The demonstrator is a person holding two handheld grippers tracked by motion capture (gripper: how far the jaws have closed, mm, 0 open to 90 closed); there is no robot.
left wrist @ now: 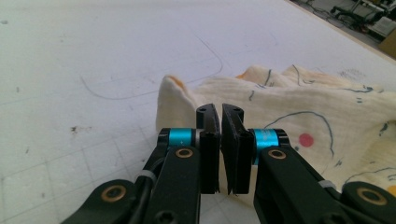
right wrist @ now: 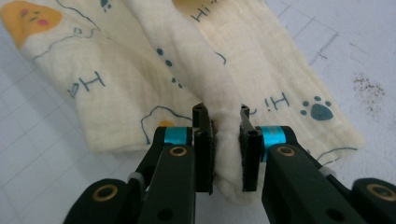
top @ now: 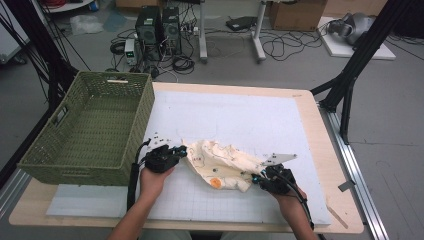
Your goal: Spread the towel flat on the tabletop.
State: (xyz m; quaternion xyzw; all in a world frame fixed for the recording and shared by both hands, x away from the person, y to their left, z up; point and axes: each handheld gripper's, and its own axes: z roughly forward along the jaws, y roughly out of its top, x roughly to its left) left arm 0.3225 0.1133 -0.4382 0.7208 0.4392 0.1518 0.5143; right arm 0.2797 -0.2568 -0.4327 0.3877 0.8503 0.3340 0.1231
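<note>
I'm pinching the cloth (right wrist: 219, 70) in the right hand-held gripper (right wrist: 227, 128), left hand-held gripper (left wrist: 220, 122) closing empty beside its other end, readying a fold near the tabletop's front edge.

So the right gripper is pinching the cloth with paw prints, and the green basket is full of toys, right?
Not quite. The right gripper does pinch a fold of the cloth, but the green basket is empty; the high view shows only its bare woven bottom.
</note>
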